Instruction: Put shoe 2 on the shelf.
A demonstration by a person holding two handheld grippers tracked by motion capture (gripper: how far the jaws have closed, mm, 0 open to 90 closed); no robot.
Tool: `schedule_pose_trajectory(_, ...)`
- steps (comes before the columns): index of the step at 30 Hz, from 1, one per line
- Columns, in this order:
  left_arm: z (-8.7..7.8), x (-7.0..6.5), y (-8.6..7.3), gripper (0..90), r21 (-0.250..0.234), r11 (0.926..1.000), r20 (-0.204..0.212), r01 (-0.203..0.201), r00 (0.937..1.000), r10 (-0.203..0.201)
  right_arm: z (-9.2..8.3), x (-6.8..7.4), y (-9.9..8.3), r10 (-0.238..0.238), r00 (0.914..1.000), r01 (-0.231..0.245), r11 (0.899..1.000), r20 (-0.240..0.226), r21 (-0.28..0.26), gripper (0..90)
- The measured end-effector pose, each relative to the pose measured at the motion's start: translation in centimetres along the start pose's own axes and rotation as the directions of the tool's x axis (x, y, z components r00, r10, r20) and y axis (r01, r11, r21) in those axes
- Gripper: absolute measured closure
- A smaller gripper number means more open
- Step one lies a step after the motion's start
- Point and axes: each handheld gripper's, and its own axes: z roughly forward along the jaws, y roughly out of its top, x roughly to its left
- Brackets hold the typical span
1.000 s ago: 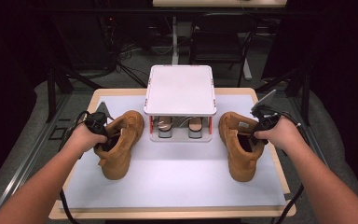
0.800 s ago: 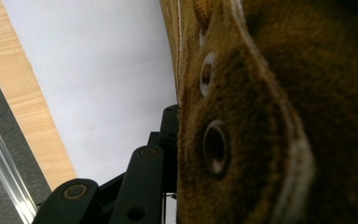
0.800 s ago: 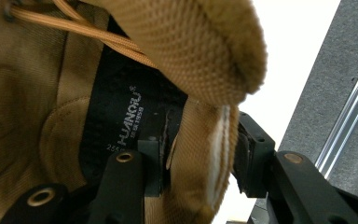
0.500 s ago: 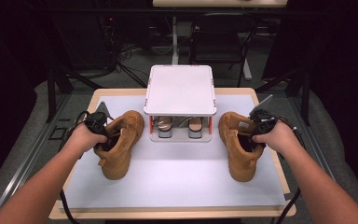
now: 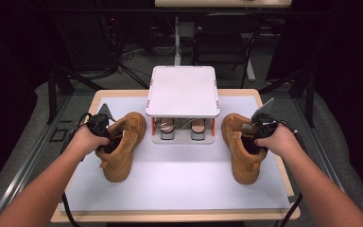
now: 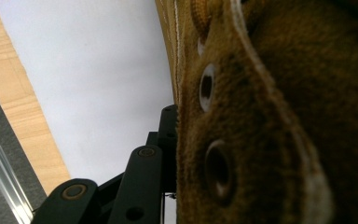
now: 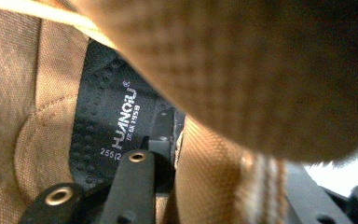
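1. White mat (image 5: pixel 179 179) over wooden table (image 5: pixel 283 165); both tan suede boots on mat, well apart, left & right of white shoe rack (image 5: pixel 182 90).
2. Rack: flat white top, red corner posts, a pair of shoes (image 5: pixel 182 128) on lower shelf, toes toward near edge.
3. Left boot (image 5: pixel 120 146): upright on sole, long axis running near-to-far w/ slight slant, toe at near end, collar at far end.
4. Right boot (image 5: pixel 240 149): upright too, toe at near end, collar at far end; mirror of the other.
5. Left gripper (image 5: pixel 105 135) at left boot collar, pinching collar wall: outer jaw flat on suede beside eyelets (image 6: pixel 207 86) in left gripper view, other jaw hidden inside.
6. Right gripper (image 5: pixel 255 142) at right boot collar; jaws just been closing, straddling collar wall, one inside, one outside; pressing or not: can't tell.
7. Writing, right gripper view: black insole label (image 7: pixel 105 135) reads "HUANQIU", smaller line under it unclear, then "255(2…" cut off by jaw.
8. High view: whole layout, no print legible. Gripper views: close suede, stitching, eyelets, label.
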Motion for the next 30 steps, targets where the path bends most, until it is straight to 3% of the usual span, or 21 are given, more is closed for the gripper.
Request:
schedule_pose_trajectory(2,-0.02,-0.01,-0.03,75.5,-0.001,1.0000,-0.004,-0.002,1.0000,0.002,-0.05,-0.08,0.12,-0.016,0.9999,0.016,0.999,0.002,0.029,72.3)
schedule_pose_trajectory(3,-0.02,0.00,-0.04,76.1,-0.005,1.0000,-0.008,-0.006,1.0000,0.006,0.15,0.10,0.03,0.007,1.0000,-0.007,1.000,-0.003,0.003,74.0)
schedule_pose_trajectory(7,-0.04,-0.07,-0.13,77.6,-0.018,0.9998,-0.013,-0.009,0.9999,0.008,0.22,0.36,0.05,0.004,1.0000,-0.004,1.000,0.005,-0.002,76.7)
schedule_pose_trajectory(19,-0.08,0.11,-0.48,80.9,-0.054,0.9985,-0.011,0.005,0.9999,-0.005,0.19,0.38,0.13,-0.006,0.9998,0.006,1.000,0.017,0.025,79.9)
schedule_pose_trajectory(24,-0.16,0.03,-0.64,81.8,-0.068,0.9976,-0.011,0.012,0.9999,-0.013,0.27,0.49,0.11,0.011,0.9997,-0.012,1.000,0.020,0.018,81.6)
schedule_pose_trajectory(26,-0.17,-0.08,-0.72,82.1,-0.077,0.9969,-0.018,0.012,0.9997,-0.013,0.18,0.46,0.09,-0.006,0.9997,0.005,1.000,0.026,0.025,82.3)
schedule_pose_trajectory(30,-0.22,-0.21,-0.83,83.7,-0.088,0.9960,-0.026,0.013,0.9995,-0.016,0.25,0.58,-0.04,0.018,0.9997,-0.018,1.000,0.017,0.005,83.4)
